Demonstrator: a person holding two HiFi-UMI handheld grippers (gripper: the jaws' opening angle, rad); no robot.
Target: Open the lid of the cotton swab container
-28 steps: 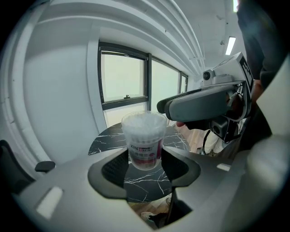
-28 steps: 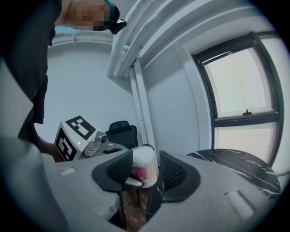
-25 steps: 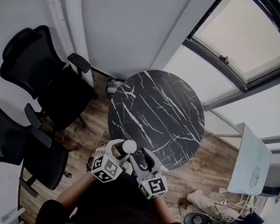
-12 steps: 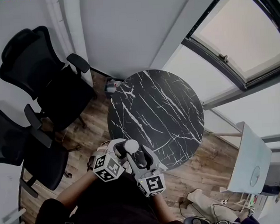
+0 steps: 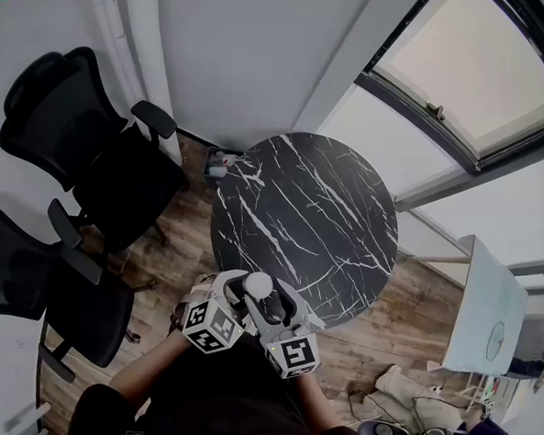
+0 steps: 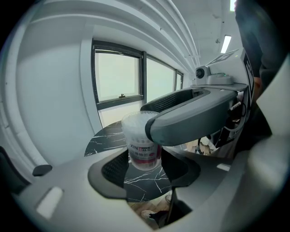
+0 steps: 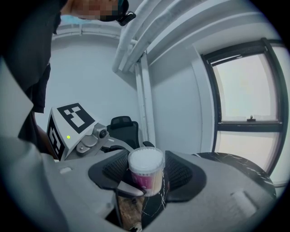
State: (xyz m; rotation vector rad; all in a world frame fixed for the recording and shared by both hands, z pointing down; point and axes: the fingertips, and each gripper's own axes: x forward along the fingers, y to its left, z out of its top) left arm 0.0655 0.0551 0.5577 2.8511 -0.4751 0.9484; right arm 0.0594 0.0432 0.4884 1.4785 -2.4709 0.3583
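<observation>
The cotton swab container (image 5: pixel 257 285) is a small clear tub with a white top and a pink label. It hangs in the air just off the near edge of the black marble table (image 5: pixel 317 209). My left gripper (image 6: pixel 145 165) is shut on the lower body of the container (image 6: pixel 144 147). My right gripper (image 7: pixel 146 172) has its jaws on either side of the top of the container (image 7: pixel 146 165). They have just been opening, and the pads stand just off the white top. A left finger (image 7: pixel 129 189) crosses below the label.
Two black office chairs (image 5: pixel 83 141) (image 5: pixel 36 272) stand to the left on the wooden floor. A small object (image 5: pixel 216 165) lies on the floor by the table's far left edge. A white panel (image 5: pixel 484 309) stands at the right, under large windows.
Both grippers and the container have stayed nearly in place in the head view, with only a slight drift to the right.
</observation>
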